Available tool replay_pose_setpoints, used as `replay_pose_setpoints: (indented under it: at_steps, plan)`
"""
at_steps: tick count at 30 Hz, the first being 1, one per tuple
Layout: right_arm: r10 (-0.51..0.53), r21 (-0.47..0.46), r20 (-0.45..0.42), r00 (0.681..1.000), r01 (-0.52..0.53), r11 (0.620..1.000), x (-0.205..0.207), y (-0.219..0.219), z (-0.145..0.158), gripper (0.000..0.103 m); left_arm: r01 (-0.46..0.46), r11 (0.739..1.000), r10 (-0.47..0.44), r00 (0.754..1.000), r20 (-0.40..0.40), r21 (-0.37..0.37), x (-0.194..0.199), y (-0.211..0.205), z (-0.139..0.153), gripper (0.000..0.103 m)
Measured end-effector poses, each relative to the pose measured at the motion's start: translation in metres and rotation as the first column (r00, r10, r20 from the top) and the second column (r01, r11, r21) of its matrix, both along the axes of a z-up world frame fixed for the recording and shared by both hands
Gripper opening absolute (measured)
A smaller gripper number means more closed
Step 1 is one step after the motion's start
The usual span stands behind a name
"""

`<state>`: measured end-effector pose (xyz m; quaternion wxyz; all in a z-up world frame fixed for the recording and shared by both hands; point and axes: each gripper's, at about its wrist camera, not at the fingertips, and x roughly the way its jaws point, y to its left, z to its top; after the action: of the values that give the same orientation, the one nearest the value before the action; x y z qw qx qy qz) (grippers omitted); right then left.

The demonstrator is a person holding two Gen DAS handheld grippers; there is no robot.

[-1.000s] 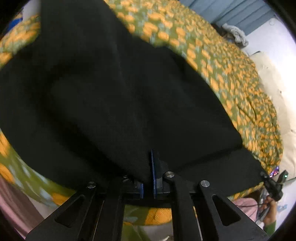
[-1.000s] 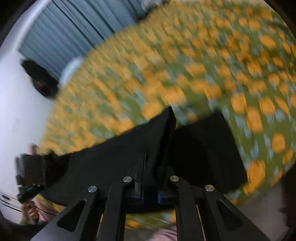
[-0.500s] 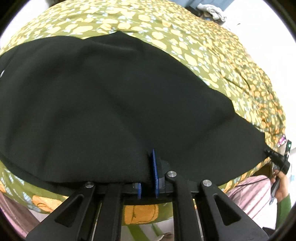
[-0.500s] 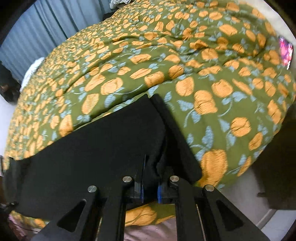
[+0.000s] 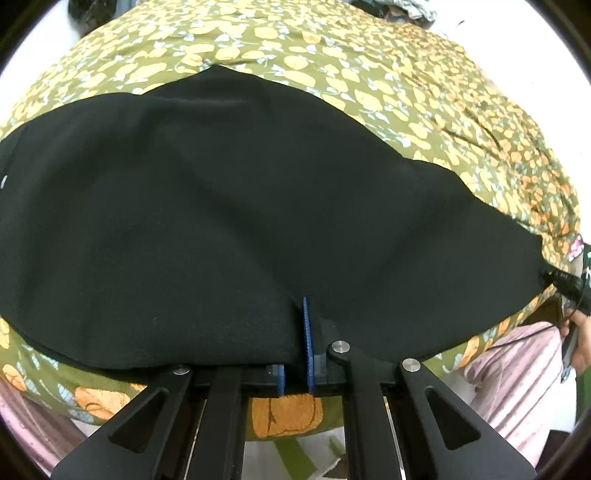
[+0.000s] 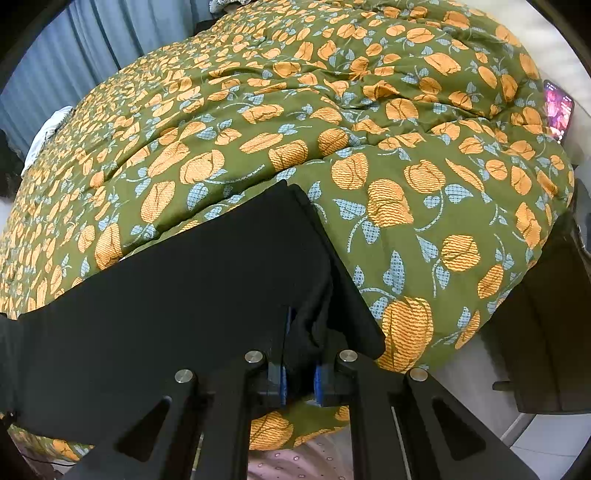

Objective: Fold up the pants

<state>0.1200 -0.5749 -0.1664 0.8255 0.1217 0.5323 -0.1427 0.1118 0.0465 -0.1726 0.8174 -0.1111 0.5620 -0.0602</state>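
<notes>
Two black two-finger claws grip the same pair of black fabric pants [image 5: 229, 221], which lies spread across a green quilted bedspread printed with orange flowers and pale blue leaves [image 6: 388, 122]. The left claw [image 5: 295, 354] has its blue-padded fingers drawn close together over the near edge of the cloth; the dark fabric drapes over the left pad and hides it, while the right pad [image 5: 306, 332] stands in plain sight against the cloth. Ahead of this claw the pants fan out broad and flat, reaching to the left rim of the view and tapering off far to the right. The right claw [image 6: 300, 354] is closed down on a bunched fold at the pants' end [image 6: 184, 295], the fabric squeezed between its two blue pads [image 6: 318, 384]. From this claw the cloth runs away to the left in a long flat band, with a narrower lower layer showing just to the right of the pinched fold. Far off to the claw's upper right a smartphone with a lit screen [image 6: 557, 110] rests at the bedspread's edge. Blue pleated curtains [image 6: 110, 33] hang beyond the bed, upper left.
</notes>
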Motion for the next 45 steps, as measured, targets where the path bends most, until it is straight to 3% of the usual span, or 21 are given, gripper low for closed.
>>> replay_pose_setpoints:
  at_steps: [9, 12, 14, 16, 18, 20, 24, 26, 28, 29, 30, 31, 32, 36, 38, 39, 42, 43, 45]
  plan:
    - [-0.002, -0.004, -0.006, 1.000, 0.002, 1.000, -0.001, 0.000, -0.001, 0.010, 0.019, 1.000, -0.019, 0.999, -0.039, 0.018, -0.004, 0.000, -0.005, 0.007]
    - [-0.001, -0.007, -0.010, 1.000, 0.001, 1.000, -0.001, 0.000, -0.001, 0.010, 0.005, 1.000, -0.005, 0.998, -0.057, 0.006, -0.004, 0.004, -0.006, 0.018]
    - [0.000, -0.014, -0.013, 1.000, -0.001, 1.000, -0.001, 0.000, -0.001, 0.013, -0.008, 1.000, 0.008, 0.996, -0.086, -0.002, -0.010, 0.012, -0.003, 0.043]
    - [0.002, -0.022, 0.009, 1.000, -0.001, 1.000, -0.005, 0.001, 0.003, 0.030, -0.040, 0.999, 0.039, 0.993, -0.108, -0.011, -0.022, 0.027, 0.003, 0.060]
    - [-0.007, -0.050, 0.059, 0.998, 0.010, 0.999, -0.012, 0.003, 0.013, 0.078, -0.081, 0.997, 0.080, 0.989, -0.121, -0.008, -0.035, 0.046, 0.011, 0.062]
    - [-0.047, -0.143, 0.153, 0.987, 0.069, 0.987, -0.028, 0.008, 0.032, 0.085, -0.131, 0.991, 0.130, 0.987, -0.096, 0.001, -0.046, 0.069, 0.028, 0.061]
    - [-0.052, -0.293, 0.312, 0.948, 0.149, 0.944, -0.053, 0.040, 0.070, 0.087, -0.178, 0.969, 0.158, 0.980, 0.122, 0.173, -0.035, 0.101, 0.077, 0.062]
    - [0.021, -0.275, 0.365, 0.931, 0.086, 0.958, -0.050, 0.073, 0.083, 0.092, -0.160, 0.972, 0.130, 0.977, 0.169, 0.175, -0.013, 0.104, 0.081, 0.065]
    - [0.081, -0.235, 0.374, 0.924, 0.009, 0.972, -0.040, 0.104, 0.085, 0.097, -0.117, 0.977, 0.085, 0.981, 0.176, 0.180, 0.006, 0.097, 0.066, 0.066]
    - [0.127, -0.193, 0.366, 0.922, -0.059, 0.979, -0.029, 0.126, 0.080, 0.098, -0.091, 0.974, 0.061, 0.987, 0.146, 0.209, 0.016, 0.091, 0.050, 0.065]
    - [0.155, -0.156, 0.358, 0.921, -0.104, 0.982, -0.021, 0.142, 0.075, 0.098, -0.059, 0.965, 0.043, 0.997, 0.067, 0.254, 0.024, 0.085, 0.027, 0.061]
    - [0.177, -0.109, 0.348, 0.920, -0.148, 0.983, -0.013, 0.158, 0.066, 0.098, -0.018, 0.959, 0.028, 0.999, -0.029, 0.281, 0.025, 0.080, 0.004, 0.046]
    - [0.189, -0.072, 0.339, 0.921, -0.175, 0.982, -0.009, 0.170, 0.056, 0.098, 0.001, 0.955, 0.018, 0.998, -0.062, 0.296, 0.020, 0.077, -0.005, 0.045]
    - [0.269, 0.058, 0.245, 0.932, -0.291, 0.955, 0.003, 0.217, 0.001, 0.098, 0.049, 0.920, -0.026, 0.998, -0.063, 0.390, -0.021, 0.066, -0.002, 0.046]
    - [0.296, 0.080, 0.160, 0.942, -0.311, 0.947, 0.004, 0.231, -0.029, 0.098, 0.033, 0.920, -0.005, 0.997, -0.073, 0.391, -0.031, 0.069, 0.004, 0.052]
    - [0.312, 0.046, 0.129, 0.941, -0.320, 0.946, 0.005, 0.236, -0.035, 0.098, 0.014, 0.925, 0.012, 0.998, -0.066, 0.379, -0.034, 0.072, 0.009, 0.053]
    - [0.329, 0.029, 0.116, 0.937, -0.335, 0.942, 0.012, 0.240, -0.036, 0.103, -0.047, 0.947, 0.049, 0.999, -0.001, 0.319, -0.026, 0.077, 0.029, 0.065]
    - [0.326, 0.036, 0.117, 0.938, -0.332, 0.942, 0.012, 0.239, -0.038, 0.103, -0.060, 0.951, 0.055, 0.998, 0.026, 0.304, -0.020, 0.077, 0.034, 0.076]
    - [0.322, 0.042, 0.133, 0.938, -0.329, 0.943, 0.011, 0.238, -0.041, 0.103, -0.082, 0.948, 0.058, 0.995, 0.084, 0.307, -0.002, 0.074, 0.042, 0.084]
